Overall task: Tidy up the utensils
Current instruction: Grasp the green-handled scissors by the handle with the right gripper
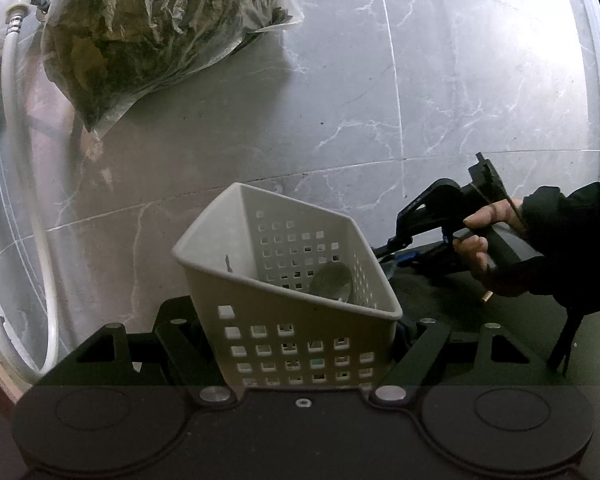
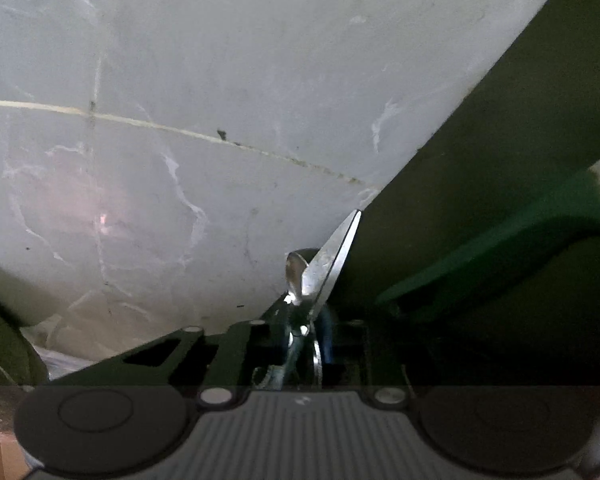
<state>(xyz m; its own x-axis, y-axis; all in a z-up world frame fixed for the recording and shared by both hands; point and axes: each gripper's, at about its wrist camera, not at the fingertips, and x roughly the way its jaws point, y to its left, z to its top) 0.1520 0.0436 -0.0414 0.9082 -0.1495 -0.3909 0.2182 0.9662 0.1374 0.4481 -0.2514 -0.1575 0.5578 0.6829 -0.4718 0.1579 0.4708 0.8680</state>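
We hold one white perforated basket (image 1: 288,304) tilted between the left gripper (image 1: 300,340), whose fingers press its side walls. It looks light and a little springy, so those walls are the place to grip. Inside the basket lies one metal spoon (image 1: 332,282), its bowl against the far wall. Just right of the basket, the right gripper (image 2: 300,332) pinches one pair of scissors (image 2: 328,268) near the pivot, and one more spoon (image 2: 296,276) sits beside the blades. We judge the steel stiff, slick and sharp-tipped; near the pivot is where it should be gripped.
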